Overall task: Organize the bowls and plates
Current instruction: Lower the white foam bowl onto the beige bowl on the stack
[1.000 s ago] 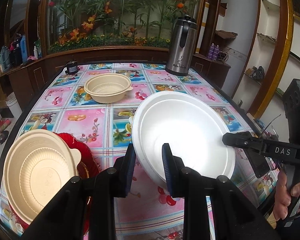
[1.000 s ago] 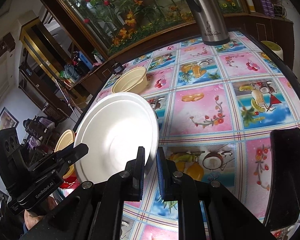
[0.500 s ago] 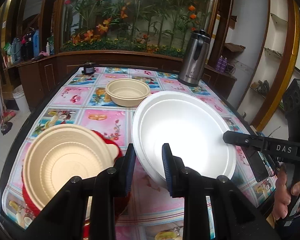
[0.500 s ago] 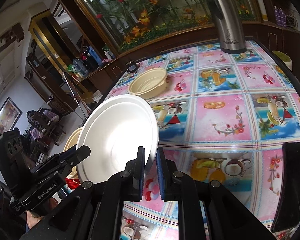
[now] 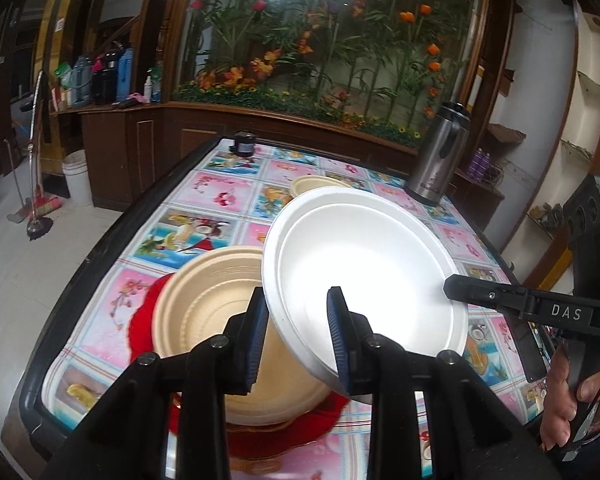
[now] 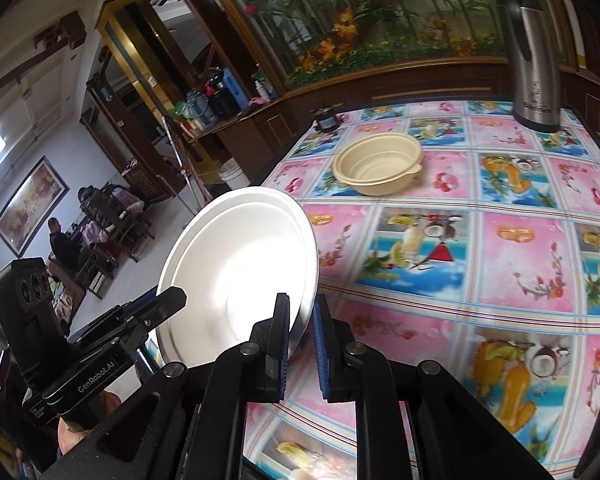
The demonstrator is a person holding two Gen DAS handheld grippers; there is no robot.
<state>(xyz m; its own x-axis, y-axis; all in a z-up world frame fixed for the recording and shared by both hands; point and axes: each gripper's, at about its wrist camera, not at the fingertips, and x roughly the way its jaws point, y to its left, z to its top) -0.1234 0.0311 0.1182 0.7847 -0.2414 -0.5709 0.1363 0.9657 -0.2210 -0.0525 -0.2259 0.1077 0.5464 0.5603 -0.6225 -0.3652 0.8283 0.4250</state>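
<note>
White plate carried left, now over the tan bowl stack

Since a second ago the white plate (image 5: 364,268), held off the counter (image 6: 500,264) by both tools, has travelled left: the tan bowl (image 5: 204,312) on its red plate (image 5: 148,312), earlier off at the near-left corner, now sits right under the plate's left rim, so stacking looks close. The left gripper (image 5: 296,336) fingers are opening, the near rim between them with a gap showing by the left pad. The right gripper (image 6: 302,344) stays pinched on the opposite rim. Both tools angle downward; the plate is tilted. A second tan bowl (image 6: 378,168) waits far across the counter.
</note>
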